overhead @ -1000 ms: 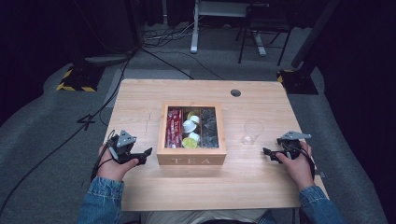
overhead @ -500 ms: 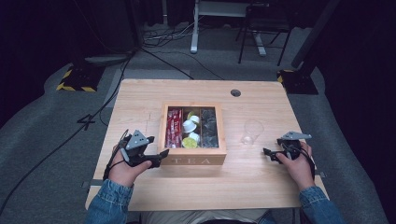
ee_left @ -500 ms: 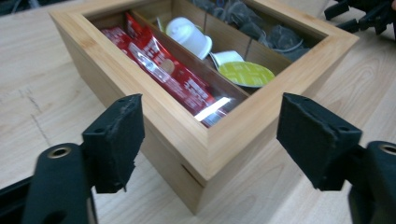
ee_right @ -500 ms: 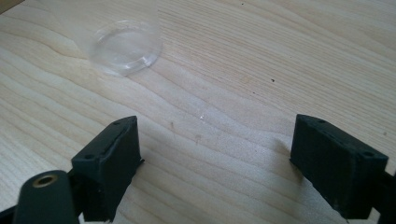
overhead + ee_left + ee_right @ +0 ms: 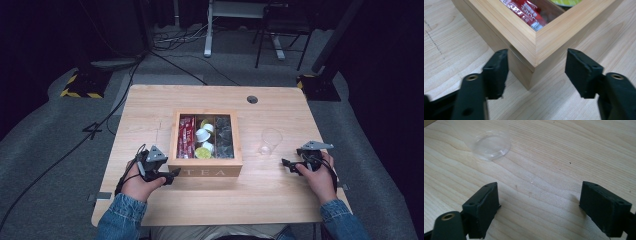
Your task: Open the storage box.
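Dark room, wooden table (image 5: 165, 95), grey carpet (image 5: 45, 130)

High view overlooks the table (image 5: 150, 100); gripper views skim it closely.

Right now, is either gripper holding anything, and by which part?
Nothing is held. The left gripper, just closing, straddles the near left corner of the wooden tea box without pressing it; the right gripper is open over bare table.

Grey carpet (image 5: 60, 135) (cables), dark room, chair (image 5: 280, 30)
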Demonstrator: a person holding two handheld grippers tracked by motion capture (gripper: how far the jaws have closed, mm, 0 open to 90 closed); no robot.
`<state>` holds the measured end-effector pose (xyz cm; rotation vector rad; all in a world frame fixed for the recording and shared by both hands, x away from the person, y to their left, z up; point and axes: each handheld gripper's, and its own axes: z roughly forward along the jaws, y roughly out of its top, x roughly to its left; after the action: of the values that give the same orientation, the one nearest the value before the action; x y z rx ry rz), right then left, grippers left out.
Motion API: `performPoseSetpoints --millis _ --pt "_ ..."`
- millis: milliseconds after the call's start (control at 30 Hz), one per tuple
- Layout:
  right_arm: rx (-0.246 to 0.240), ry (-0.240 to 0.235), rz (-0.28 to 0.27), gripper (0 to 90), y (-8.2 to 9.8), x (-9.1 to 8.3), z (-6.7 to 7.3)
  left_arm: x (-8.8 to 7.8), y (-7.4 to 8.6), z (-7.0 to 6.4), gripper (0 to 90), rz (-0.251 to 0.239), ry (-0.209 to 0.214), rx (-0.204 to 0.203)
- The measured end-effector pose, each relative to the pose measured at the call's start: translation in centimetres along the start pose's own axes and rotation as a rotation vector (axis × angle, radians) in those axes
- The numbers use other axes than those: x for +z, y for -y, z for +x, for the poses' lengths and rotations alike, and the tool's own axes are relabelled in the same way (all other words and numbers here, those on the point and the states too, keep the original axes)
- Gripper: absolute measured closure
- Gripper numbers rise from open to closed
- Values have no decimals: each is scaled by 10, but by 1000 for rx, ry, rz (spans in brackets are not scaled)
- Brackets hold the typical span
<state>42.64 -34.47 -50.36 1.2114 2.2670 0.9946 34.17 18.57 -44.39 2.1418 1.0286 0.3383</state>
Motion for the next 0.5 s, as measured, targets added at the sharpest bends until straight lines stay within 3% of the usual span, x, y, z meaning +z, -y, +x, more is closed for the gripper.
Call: performPoseSetpoints --millis 367,500 --pt "0 0 0 157 0 0 0 -2 0 3 482 9 -5 19" --pt "-1 0 1 156 0 0 0 -5 -2 3 511 9 -9 44"
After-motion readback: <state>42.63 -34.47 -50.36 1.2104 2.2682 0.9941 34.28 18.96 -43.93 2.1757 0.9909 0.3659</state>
